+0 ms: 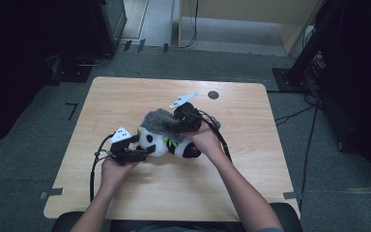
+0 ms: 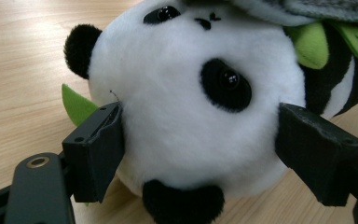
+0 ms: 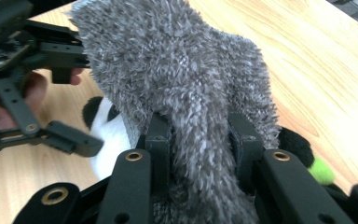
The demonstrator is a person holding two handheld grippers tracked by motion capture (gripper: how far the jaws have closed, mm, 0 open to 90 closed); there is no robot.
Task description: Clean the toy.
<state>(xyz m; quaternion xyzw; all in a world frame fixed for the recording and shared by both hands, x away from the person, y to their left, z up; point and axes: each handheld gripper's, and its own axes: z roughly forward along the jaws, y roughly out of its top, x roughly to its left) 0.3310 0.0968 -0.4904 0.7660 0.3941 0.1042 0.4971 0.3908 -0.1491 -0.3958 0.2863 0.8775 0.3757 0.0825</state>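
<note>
The left gripper (image 2: 200, 140) clamps the panda (image 2: 186, 107); the right gripper's (image 3: 200, 140) jaws seemingly pinch the grey cloth (image 3: 177, 70).

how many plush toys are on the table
1: a panda plush lies mid-table, head between the left gripper jaws, partly under the grey fuzzy cloth pinched by the right gripper.

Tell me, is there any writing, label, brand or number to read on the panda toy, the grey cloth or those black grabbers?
None can be read.
Black-and-white plush panda toy: no tag or lettering shows.
Fuzzy grey cloth: no label shows.
Left gripper and right gripper: plain black jaws with brass-coloured rivets, no markings.
Light wooden table: a small dark round spot near the far edge, too small to tell whether it bears print.
</note>
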